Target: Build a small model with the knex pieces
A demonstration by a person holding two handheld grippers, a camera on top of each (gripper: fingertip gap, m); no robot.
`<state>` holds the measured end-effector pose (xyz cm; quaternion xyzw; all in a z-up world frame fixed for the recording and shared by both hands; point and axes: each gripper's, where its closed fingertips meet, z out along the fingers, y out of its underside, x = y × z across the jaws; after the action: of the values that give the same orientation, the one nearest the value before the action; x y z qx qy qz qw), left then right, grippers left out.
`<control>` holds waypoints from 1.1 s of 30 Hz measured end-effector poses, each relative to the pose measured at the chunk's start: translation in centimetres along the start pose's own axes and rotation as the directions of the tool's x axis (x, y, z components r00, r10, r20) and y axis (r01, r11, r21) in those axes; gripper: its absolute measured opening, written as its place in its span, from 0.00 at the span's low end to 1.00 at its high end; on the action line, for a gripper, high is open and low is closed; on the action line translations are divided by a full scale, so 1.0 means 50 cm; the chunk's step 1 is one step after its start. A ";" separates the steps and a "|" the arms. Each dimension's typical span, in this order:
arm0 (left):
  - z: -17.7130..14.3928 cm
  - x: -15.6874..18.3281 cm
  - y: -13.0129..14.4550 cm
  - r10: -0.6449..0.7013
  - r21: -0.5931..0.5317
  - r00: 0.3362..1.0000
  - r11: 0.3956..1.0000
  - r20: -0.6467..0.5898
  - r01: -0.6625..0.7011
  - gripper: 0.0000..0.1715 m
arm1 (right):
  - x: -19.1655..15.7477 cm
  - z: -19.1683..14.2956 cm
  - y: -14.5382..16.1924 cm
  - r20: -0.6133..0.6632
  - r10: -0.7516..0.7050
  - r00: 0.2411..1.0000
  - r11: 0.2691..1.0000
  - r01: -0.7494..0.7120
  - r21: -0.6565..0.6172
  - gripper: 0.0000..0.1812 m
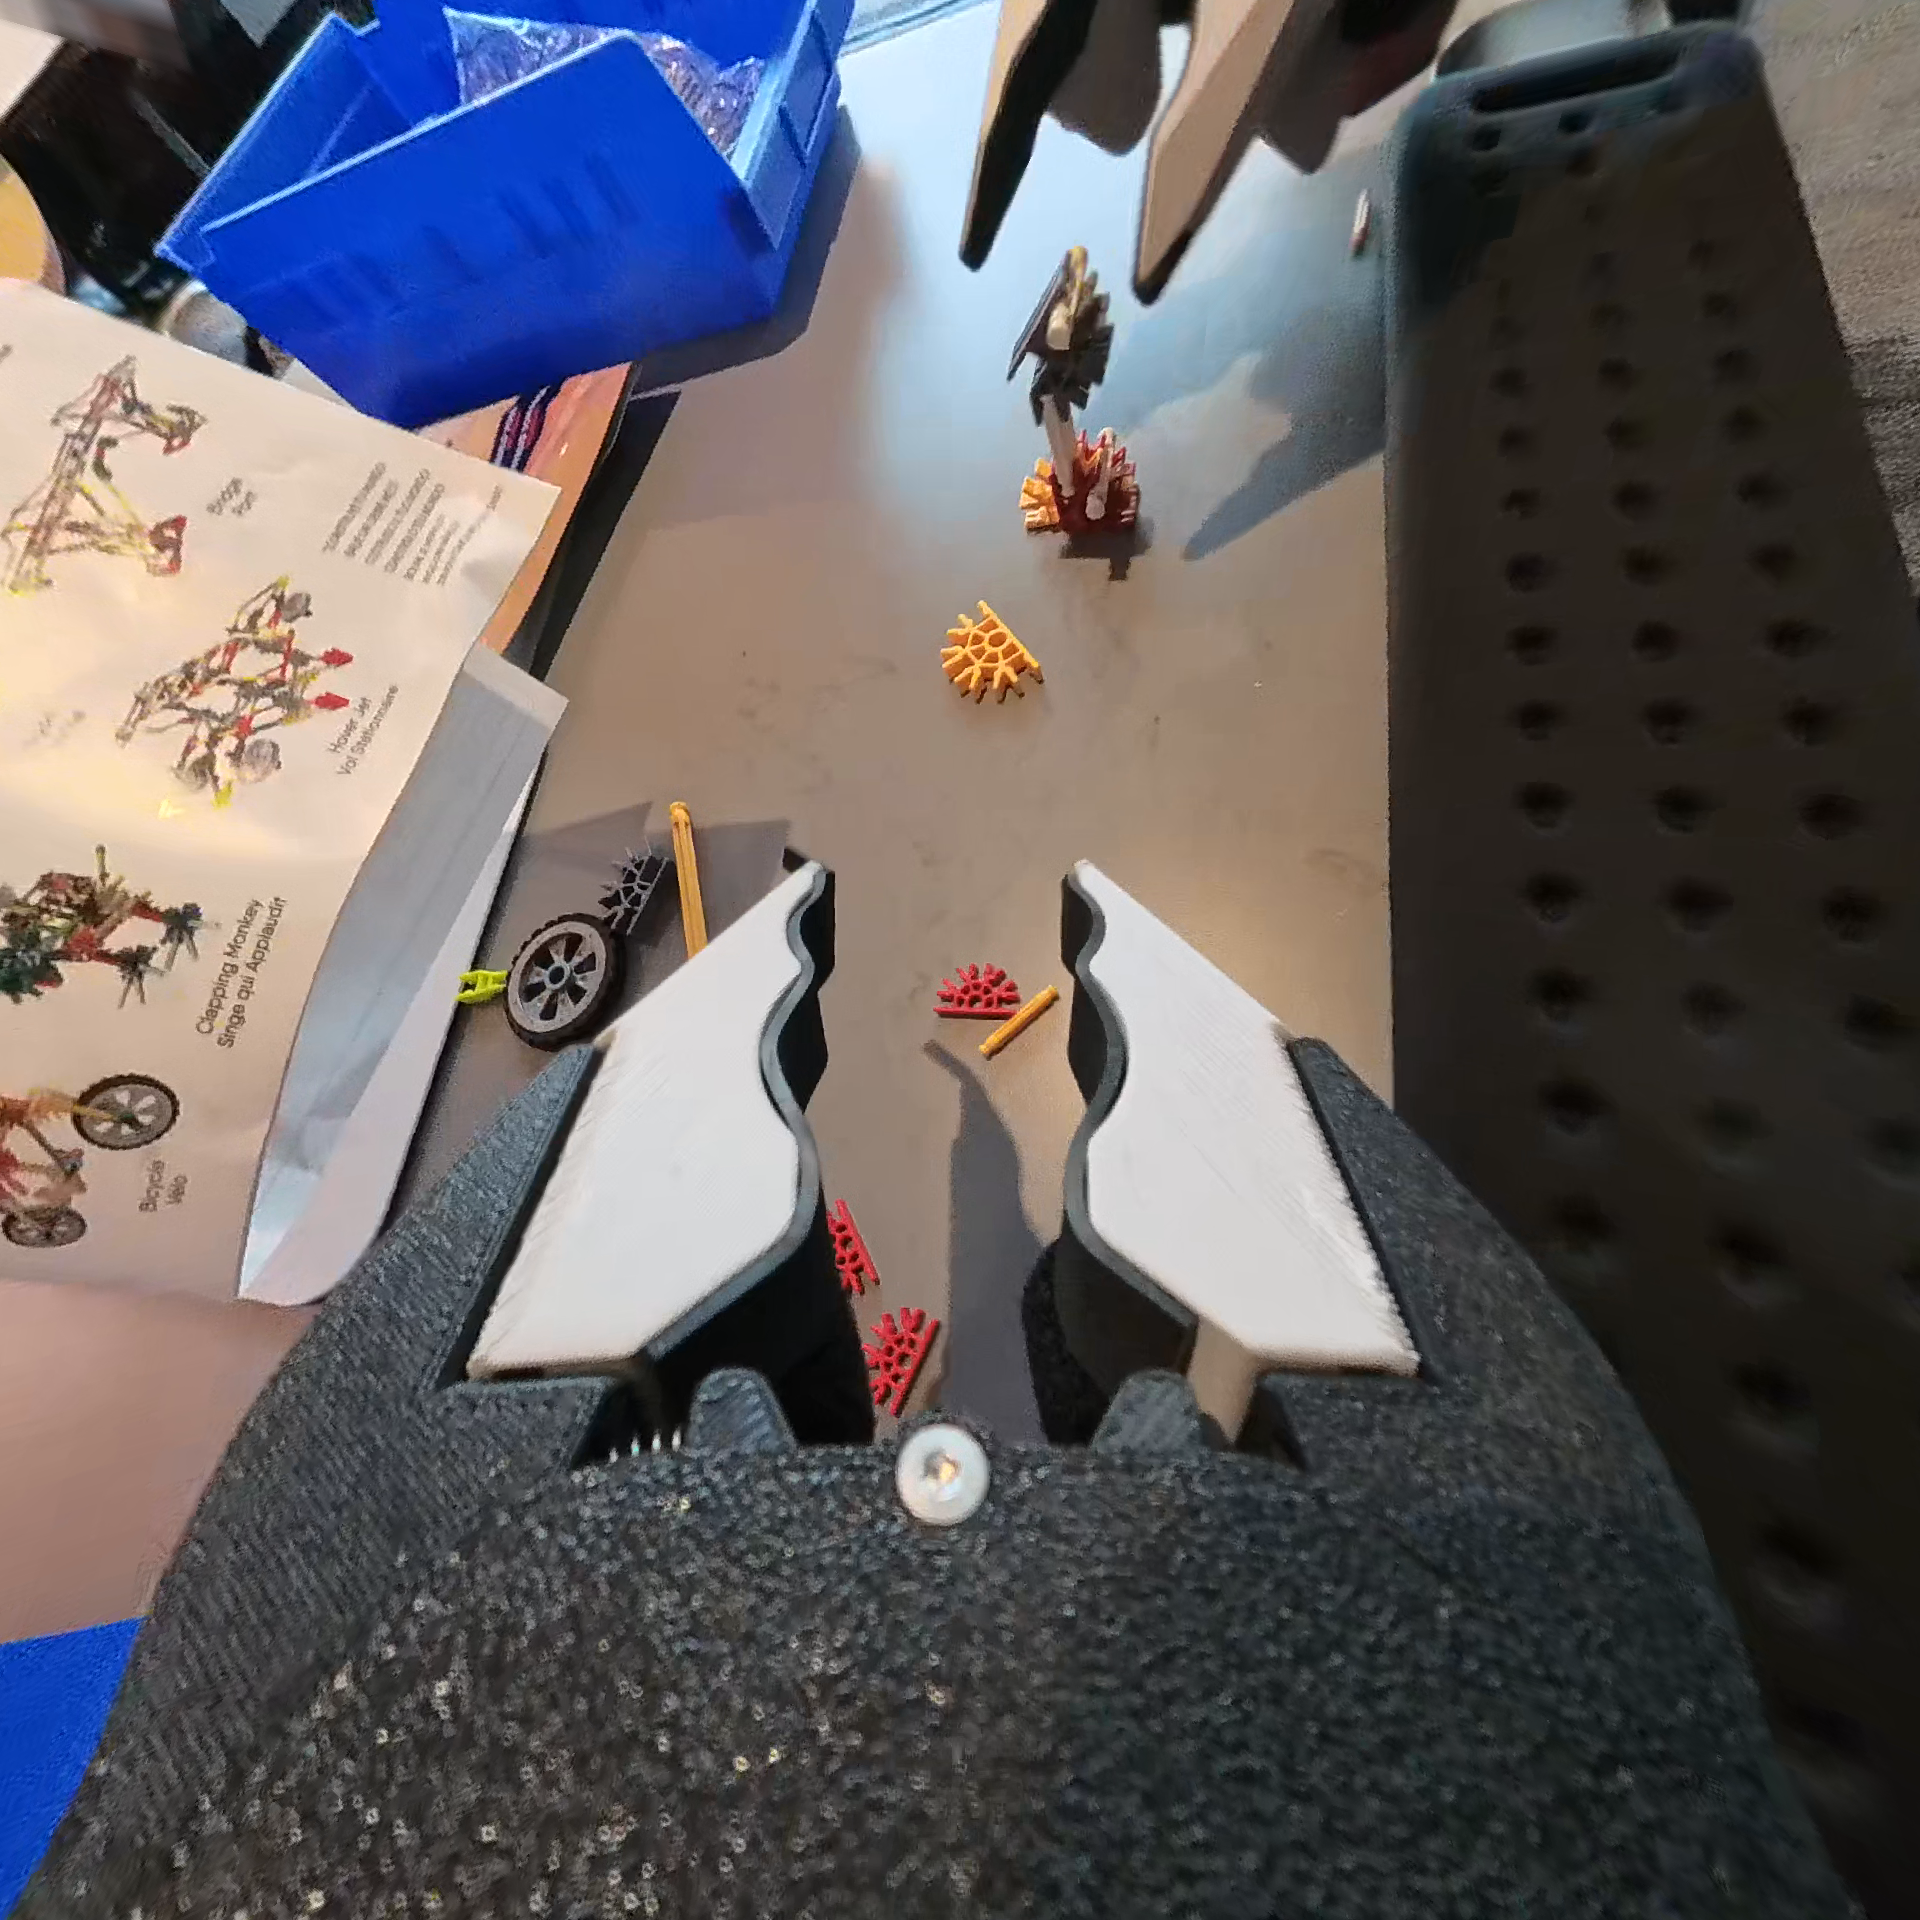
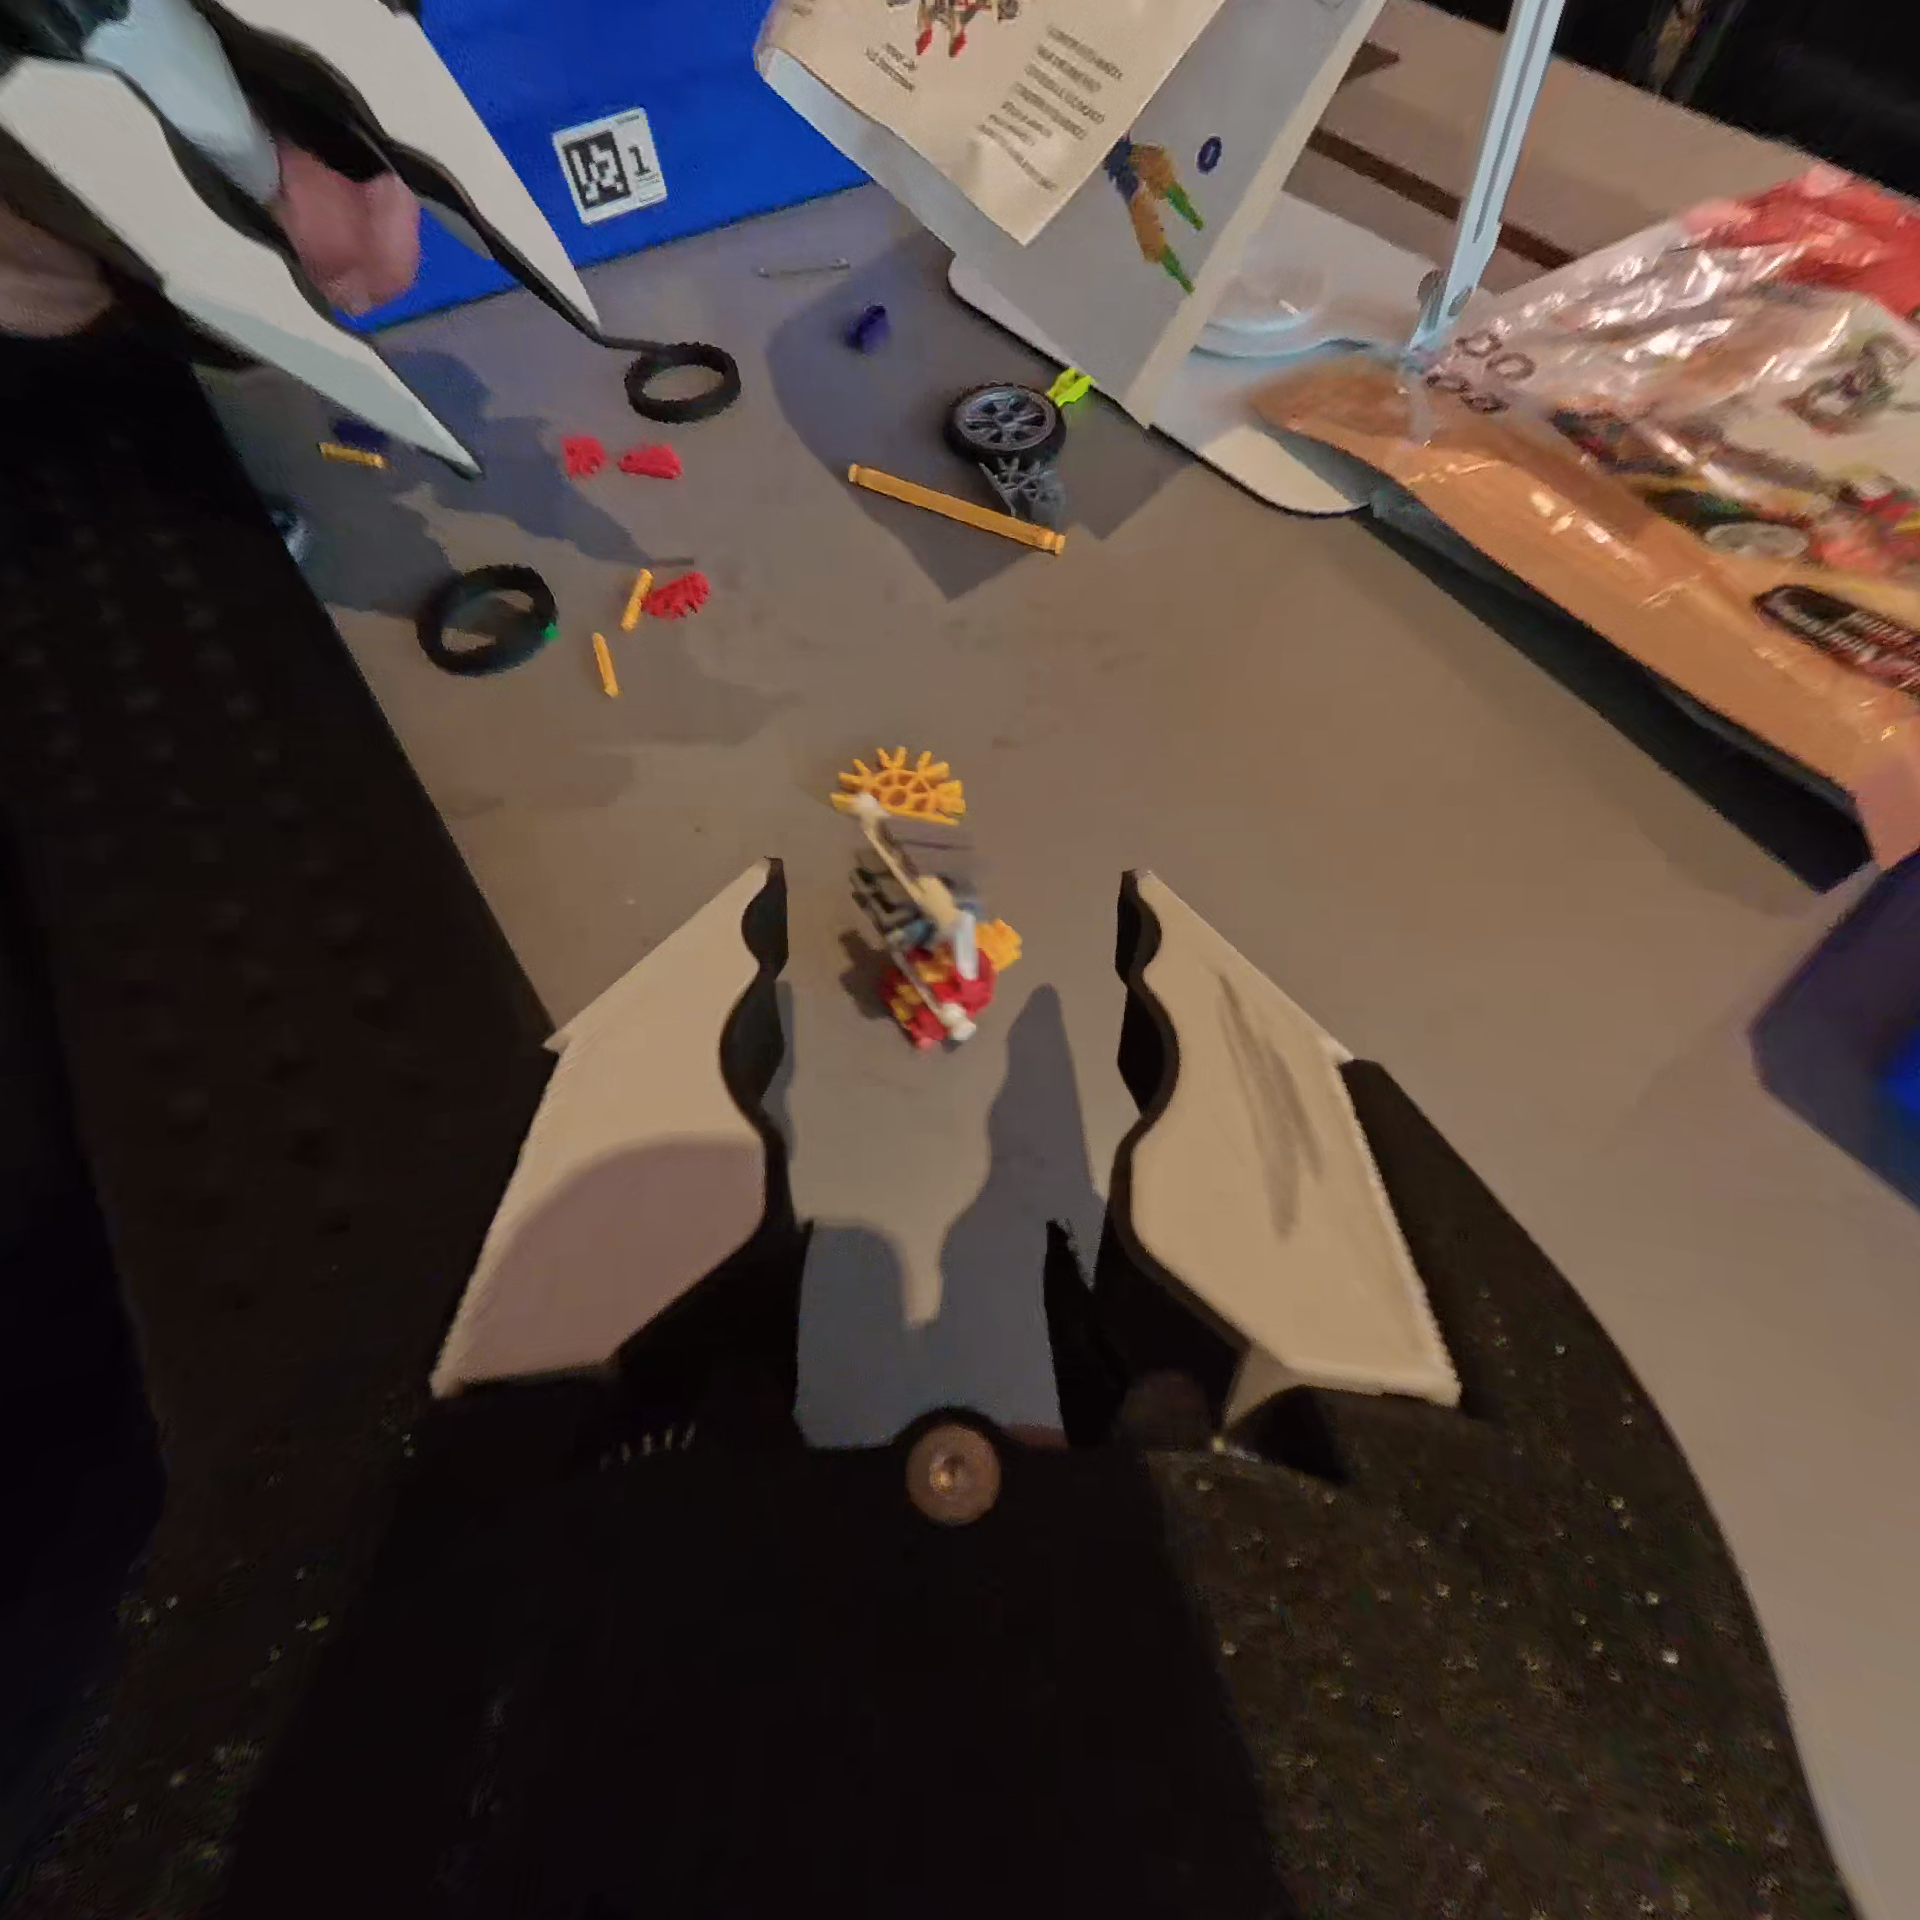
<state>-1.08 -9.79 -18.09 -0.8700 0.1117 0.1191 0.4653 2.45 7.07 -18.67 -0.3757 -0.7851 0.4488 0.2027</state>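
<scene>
The left gripper [image 1: 945,883] has its jaws apart with nothing between them, held over a grey table [image 1: 1195,790]. Below the gap lie a red half-round connector [image 1: 975,992] and a short yellow rod [image 1: 1018,1021], just beside each other; two more red connectors [image 1: 900,1359] sit nearer the gripper's base. To the left of its left finger are a long yellow rod [image 1: 688,879], a grey spoked wheel [image 1: 556,980] and a grey connector [image 1: 636,891], close together by an instruction sheet [image 1: 208,727]. Farther ahead lies a yellow connector [image 1: 989,652], then a small built piece [image 1: 1075,416] of red, yellow, white and dark parts, standing upright as far as the blur allows. A blue bin [image 1: 468,239] stands at the far left.

The right gripper [image 2: 951,878] also has its jaws apart and empty, with the small built piece just ahead of the tips. Two black tyres [image 2: 486,620] lie off to the left, and a crinkled plastic bag [image 2: 1662,416] to the right.
</scene>
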 end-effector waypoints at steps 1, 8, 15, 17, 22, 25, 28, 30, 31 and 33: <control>0.002 -0.002 0.000 -0.001 -0.001 1.000 1.000 0.003 0.001 0.24 | -0.009 0.008 -0.001 -0.014 0.035 0.999 0.999 -0.035 -0.016 0.35; 0.009 0.002 -0.003 0.014 0.000 1.000 1.000 -0.004 -0.014 0.23 | 0.002 0.062 0.036 -0.185 0.063 0.981 0.986 -0.090 -0.142 0.30; 0.008 0.002 -0.007 0.016 0.011 1.000 1.000 -0.003 -0.016 0.23 | 0.005 0.071 0.035 -0.158 0.047 0.986 0.984 -0.073 -0.163 0.17; 0.010 0.003 -0.005 0.020 0.007 1.000 1.000 -0.003 -0.020 0.23 | 0.001 0.073 0.034 -0.127 0.029 0.992 0.985 -0.050 -0.165 0.17; 0.018 0.007 -0.002 0.021 -0.005 1.000 1.000 -0.012 -0.021 0.23 | 0.028 0.076 0.027 -0.109 -0.026 0.994 0.984 0.006 -0.179 0.17; 0.022 0.006 0.002 0.019 -0.013 1.000 1.000 -0.012 -0.019 0.23 | 0.050 0.077 0.004 -0.076 -0.053 0.996 0.988 0.041 -0.146 0.17; 0.024 0.003 0.005 0.010 -0.017 1.000 1.000 -0.012 -0.011 0.23 | 0.068 0.082 -0.015 -0.028 -0.071 0.997 0.990 0.067 -0.125 0.17; 0.026 0.001 0.008 0.006 -0.021 1.000 1.000 -0.011 -0.007 0.23 | 0.077 0.088 -0.018 0.006 -0.086 0.996 0.988 0.086 -0.128 0.17; 0.026 0.001 0.009 0.005 -0.022 1.000 1.000 -0.012 -0.005 0.23 | 0.084 0.092 -0.017 0.013 -0.093 0.996 0.986 0.093 -0.135 0.17; 0.029 0.002 0.010 0.003 -0.025 1.000 1.000 -0.015 -0.003 0.23 | 0.094 0.099 -0.016 0.031 -0.116 0.993 0.984 0.119 -0.135 0.17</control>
<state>-1.30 -8.87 -19.29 -0.8765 0.1150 0.1145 0.4532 -4.13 7.69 -20.61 -0.3365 -0.8371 0.3854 0.1936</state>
